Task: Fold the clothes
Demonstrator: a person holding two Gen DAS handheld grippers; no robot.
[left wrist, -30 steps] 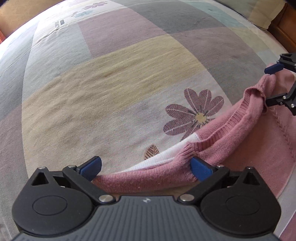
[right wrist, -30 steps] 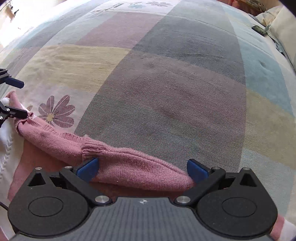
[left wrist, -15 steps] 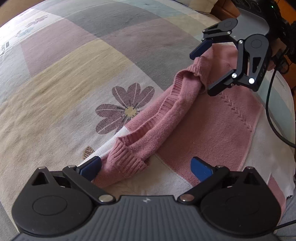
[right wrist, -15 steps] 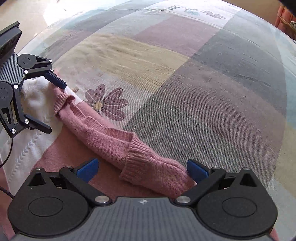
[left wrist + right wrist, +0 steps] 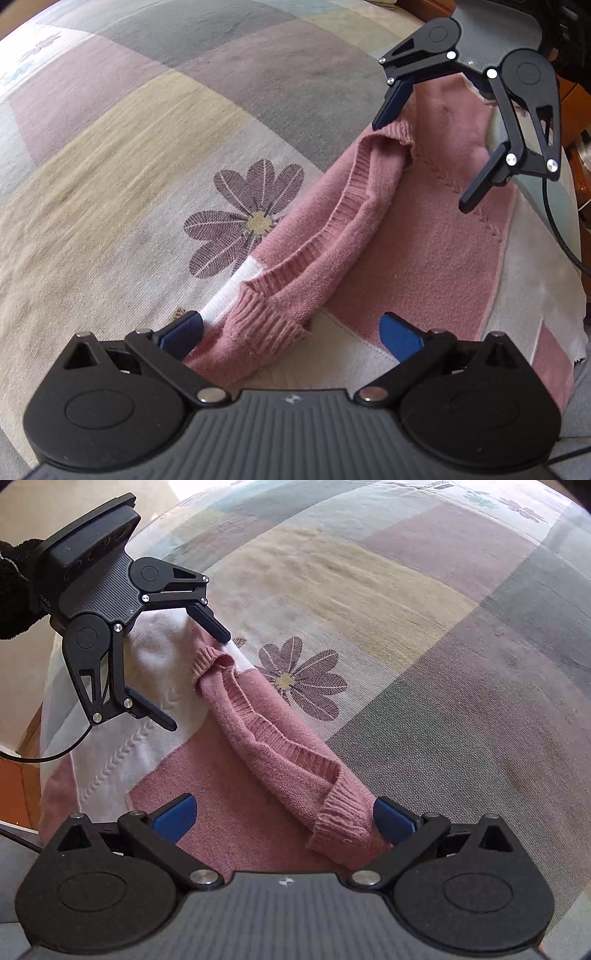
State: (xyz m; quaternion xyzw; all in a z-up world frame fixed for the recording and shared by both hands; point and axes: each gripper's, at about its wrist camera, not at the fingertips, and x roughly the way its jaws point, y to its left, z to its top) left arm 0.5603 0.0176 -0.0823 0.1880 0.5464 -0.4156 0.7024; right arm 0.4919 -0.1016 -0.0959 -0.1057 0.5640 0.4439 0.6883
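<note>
Left claw [image 5: 290, 330] and right claw [image 5: 282, 816] both spread apart, gripping nothing, above pink sweater [image 5: 424, 240] with folded sleeve [image 5: 273, 746] on bedspread [image 5: 406, 627].

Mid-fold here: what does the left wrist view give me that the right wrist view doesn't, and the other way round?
Only the left wrist view shows the right claw from outside, open above the far end of the sleeve, and the sweater's far edge with white and pink bands. Only the right wrist view shows the left claw from outside, open over the sweater's white panel, with a dark sleeve-covered hand behind it. Both show the pink sleeve folded across the sweater, the flower print on the patchwork bedcover, and both claws open, gripping nothing.
</note>
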